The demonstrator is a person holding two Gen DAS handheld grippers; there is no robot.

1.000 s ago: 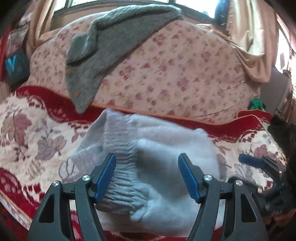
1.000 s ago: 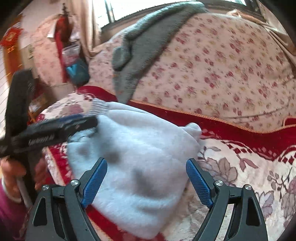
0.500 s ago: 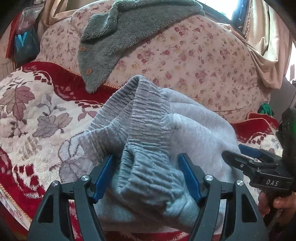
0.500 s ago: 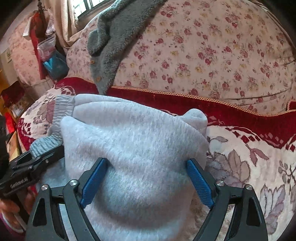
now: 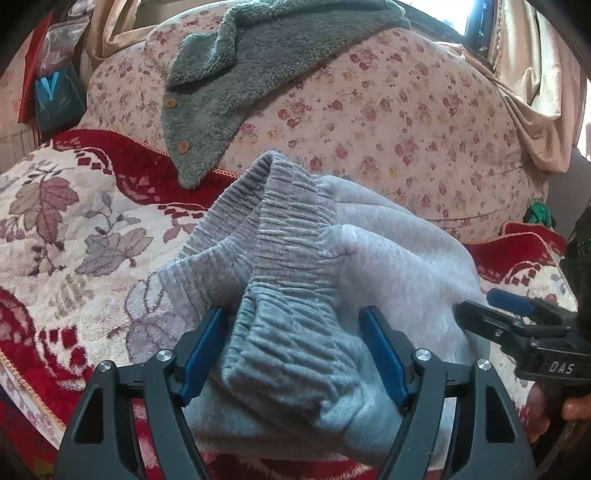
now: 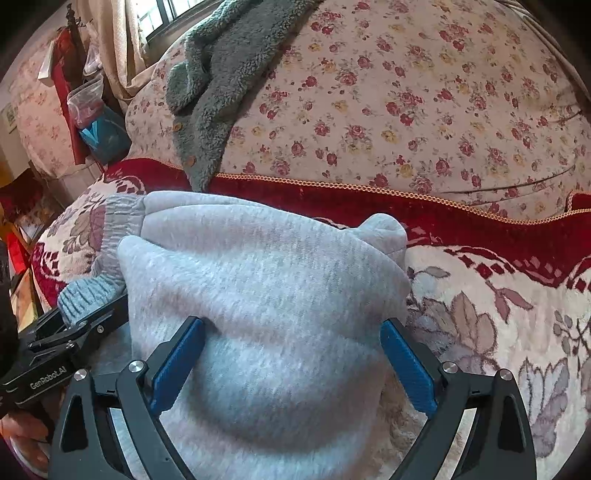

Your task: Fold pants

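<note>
Both grippers have just been opening. The left gripper (image 5: 295, 350) straddles the pants (image 5: 388, 266) waistband unclamped, the right gripper (image 6: 291, 358) spreads released over the folded bulk (image 6: 258, 280). The bundle lies straight ahead of both.

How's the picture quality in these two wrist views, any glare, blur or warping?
Left wrist: window blown out white at top, dark fisheye corners, sharp grey pants. Right wrist: sofa's gold trim bows, soft daylight, pants slightly soft near the lens.
</note>
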